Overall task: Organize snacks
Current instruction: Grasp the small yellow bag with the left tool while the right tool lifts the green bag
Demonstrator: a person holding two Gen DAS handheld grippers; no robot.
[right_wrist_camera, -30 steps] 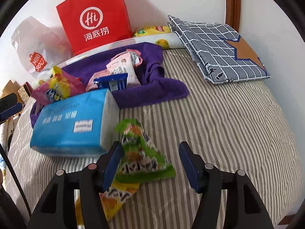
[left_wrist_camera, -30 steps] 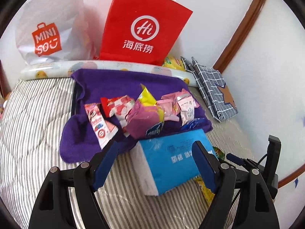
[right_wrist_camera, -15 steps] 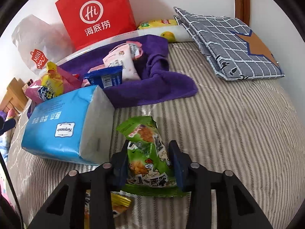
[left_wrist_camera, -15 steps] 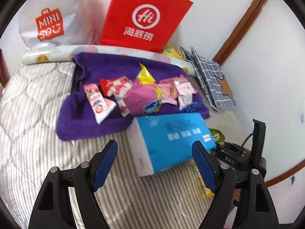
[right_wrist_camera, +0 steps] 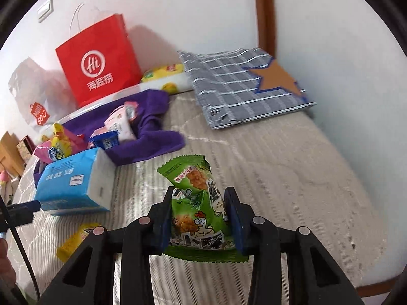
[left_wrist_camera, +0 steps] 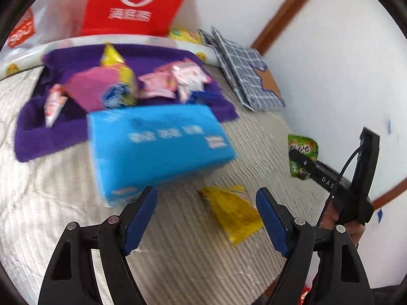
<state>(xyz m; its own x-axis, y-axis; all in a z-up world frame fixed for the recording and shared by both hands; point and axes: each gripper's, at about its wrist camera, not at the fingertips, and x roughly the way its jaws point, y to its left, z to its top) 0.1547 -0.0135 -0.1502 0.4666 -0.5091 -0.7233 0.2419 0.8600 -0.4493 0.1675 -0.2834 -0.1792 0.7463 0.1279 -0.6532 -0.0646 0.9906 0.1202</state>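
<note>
Far left: white Miniso bag (right_wrist_camera: pixel 35 96) and red paper bag (right_wrist_camera: pixel 98 59) stand against the wall behind the striped mattress (right_wrist_camera: pixel 292 178).

Purple towel (right_wrist_camera: pixel 150 137) spread in front of them, carrying a heap of snack packets: pink packets (left_wrist_camera: pixel 175 78), a magenta-and-yellow pack (left_wrist_camera: pixel 101 86), a small blue packet (right_wrist_camera: pixel 105 139).

Blue tissue pack (left_wrist_camera: pixel 157 145) lies on the mattress just in front of the towel, touching its near edge.

Left gripper (left_wrist_camera: pixel 206 218): jaws wide apart, nothing between the pads. A yellow snack packet (left_wrist_camera: pixel 234 213) lies flat on the mattress beyond the gap, nearer its right finger; no contact visible. Left view is motion-blurred.

Right gripper (right_wrist_camera: pixel 201 218): jaws closed on the green snack packet (right_wrist_camera: pixel 198 200), pads pressing both sides. Packet is upright, clear of the mattress, its top sticking out past the fingertips. In the left view it appears at far right near the wall.

Far right: folded grey checked fabric (right_wrist_camera: pixel 244 86) with an orange star, lying in the corner against the wall, well apart from the towel.
</note>
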